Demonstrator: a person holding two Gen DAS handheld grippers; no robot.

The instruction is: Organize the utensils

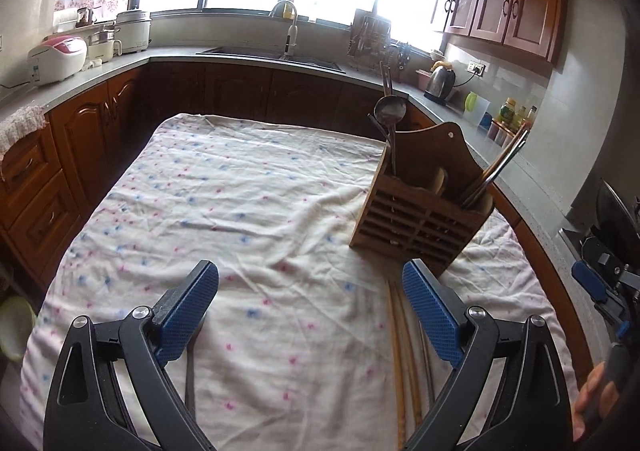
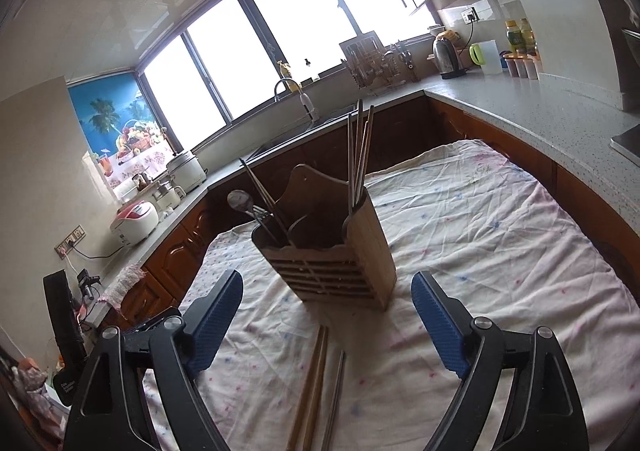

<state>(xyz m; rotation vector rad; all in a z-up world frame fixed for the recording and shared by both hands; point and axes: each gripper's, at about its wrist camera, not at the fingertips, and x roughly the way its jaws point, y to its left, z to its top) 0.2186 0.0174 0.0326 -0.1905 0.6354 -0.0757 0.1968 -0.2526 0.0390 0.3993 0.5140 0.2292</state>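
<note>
- Some utensils already stand in the holder (image 2: 340,251): a ladle (image 2: 239,199), some dark sticks beside it, and metal chopsticks (image 2: 357,155) in the other end.
- Still on the cloth (image 2: 480,231), just in front of the holder, lie two wooden chopsticks (image 2: 314,379) and a metal pair (image 2: 336,391). So I think the job is partly done.
- Left gripper (image 1: 310,291) hangs wide open over the cloth and holds nothing.
- Right gripper (image 2: 326,299) is wide open too, empty, above the loose chopsticks.
- Only the left view shows a dark thin thing (image 1: 190,383) on the cloth under the left gripper; I cannot tell what it is.
- Only the right view shows the metal pair well.
</note>
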